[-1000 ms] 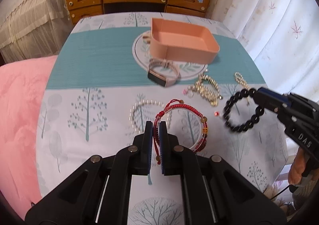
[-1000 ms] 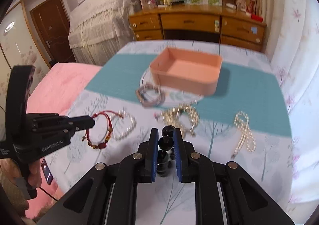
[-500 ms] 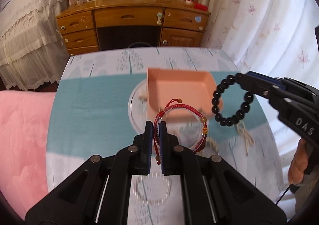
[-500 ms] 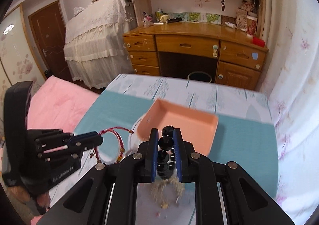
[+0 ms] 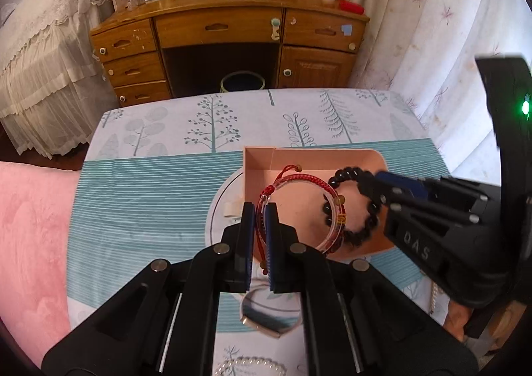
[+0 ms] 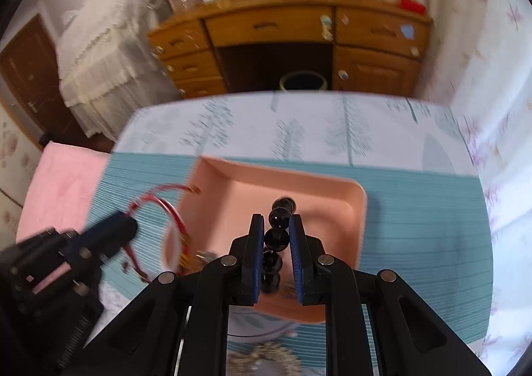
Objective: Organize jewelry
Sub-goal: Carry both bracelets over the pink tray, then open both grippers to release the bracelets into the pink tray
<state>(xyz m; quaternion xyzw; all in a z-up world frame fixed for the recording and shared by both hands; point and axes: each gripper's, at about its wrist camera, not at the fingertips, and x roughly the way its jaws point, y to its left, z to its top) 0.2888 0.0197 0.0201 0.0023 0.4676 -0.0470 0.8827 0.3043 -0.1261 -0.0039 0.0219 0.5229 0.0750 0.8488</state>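
Observation:
My left gripper (image 5: 260, 209) is shut on a red cord bracelet (image 5: 304, 181) and holds it over the pink tray (image 5: 259, 159), at the tray's left side. It also shows in the right wrist view (image 6: 128, 226) with the red bracelet (image 6: 166, 206). My right gripper (image 6: 276, 221) is shut on a black bead bracelet (image 6: 277, 238) above the pink tray (image 6: 332, 206). In the left wrist view the right gripper (image 5: 369, 181) holds the black beads (image 5: 362, 226) over the tray's right half.
The tray sits on a white plate (image 5: 222, 203) on a teal runner (image 5: 139, 203). A pink-strapped watch (image 5: 266, 326) and a pearl bracelet (image 5: 249, 366) lie near me. A gold chain heap (image 6: 266, 359) lies nearer. A wooden desk (image 5: 226, 30) stands behind the table.
Both grippers have risen from the table and moved forward with their bracelets, ending above the pink tray. The two bracelets now hang close together.

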